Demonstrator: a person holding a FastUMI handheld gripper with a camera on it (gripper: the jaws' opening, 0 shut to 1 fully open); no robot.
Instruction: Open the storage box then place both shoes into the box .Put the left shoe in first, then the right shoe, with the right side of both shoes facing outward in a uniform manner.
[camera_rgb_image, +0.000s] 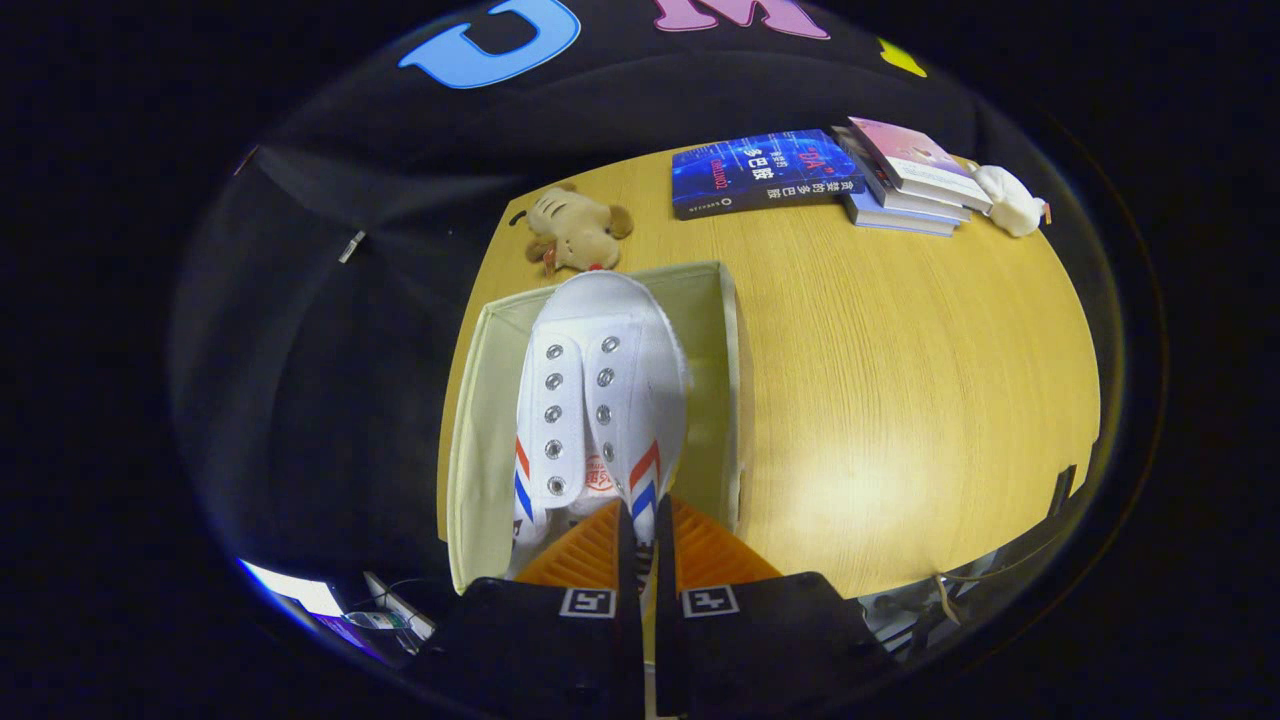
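1. The tool (640, 535) has its two orange fingers (585, 550) drawn nearly together, pinching the heel end of a white shoe (600, 390) between them; only a thin gap shows.
2. The shoe, with red and blue stripes on its sides, hangs toe-forward over the open storage box (470, 420), which sits at the table's (900, 400) left edge. Whether the sole already rests on the box floor I cannot tell.
3. I see no other shoe inside, so I take this for the first shoe going in.
4. Risks, as I judge them: the grip is on thin heel fabric, so the shoe could slip or swing and land sole-up or twisted, spoiling the required facing.
5. The box walls look soft; the toe catching the far wall could push the box toward the plush toy (575, 230) or off the left edge.
6. Laid flat in the middle, it may leave no room for the second shoe.
7. Books (790, 170) lie well apart at the far edge.
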